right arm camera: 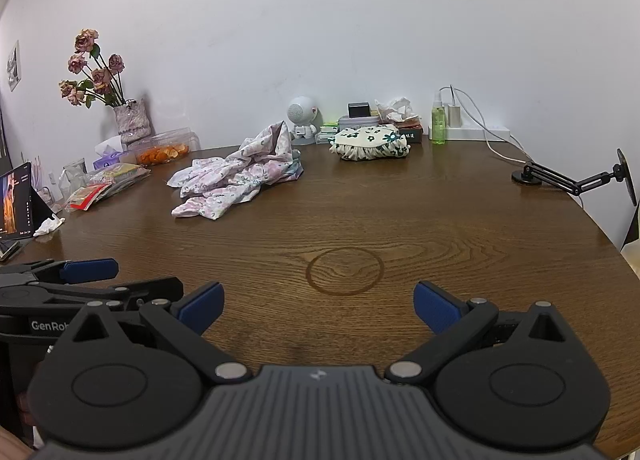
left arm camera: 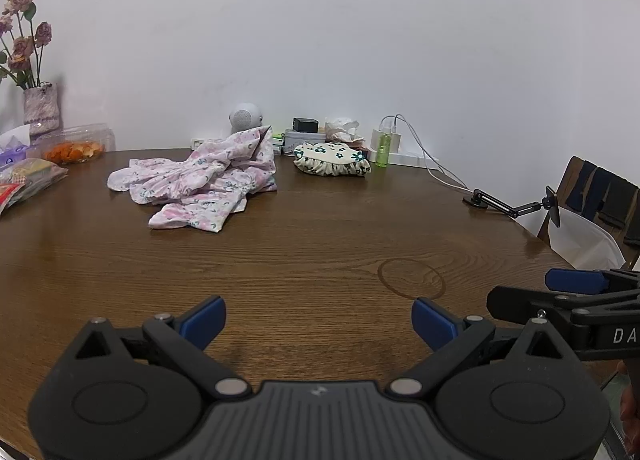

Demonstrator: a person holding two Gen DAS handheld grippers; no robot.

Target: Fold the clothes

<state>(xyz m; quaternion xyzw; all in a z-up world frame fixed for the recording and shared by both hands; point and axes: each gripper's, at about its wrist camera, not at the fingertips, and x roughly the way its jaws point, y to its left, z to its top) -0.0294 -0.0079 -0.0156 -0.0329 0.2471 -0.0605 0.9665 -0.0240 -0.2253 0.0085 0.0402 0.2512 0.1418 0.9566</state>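
A crumpled pink floral garment [left arm camera: 200, 180] lies in a heap on the far left part of the round wooden table [left arm camera: 320, 252]; it also shows in the right wrist view [right arm camera: 236, 176]. My left gripper [left arm camera: 318, 320] is open and empty, low over the near table edge, far from the garment. My right gripper [right arm camera: 318, 310] is open and empty too, beside the left one. Part of the right gripper [left arm camera: 576, 284] shows at the left view's right edge.
A floral pouch [right arm camera: 370, 144], a white robot speaker [right arm camera: 302, 116], boxes, a green bottle [right arm camera: 438, 122] and a power strip line the back wall. A vase of dried flowers [right arm camera: 132, 120], snack bags and a tablet [right arm camera: 16, 200] sit left. A phone holder arm [right arm camera: 576, 178] stands right.
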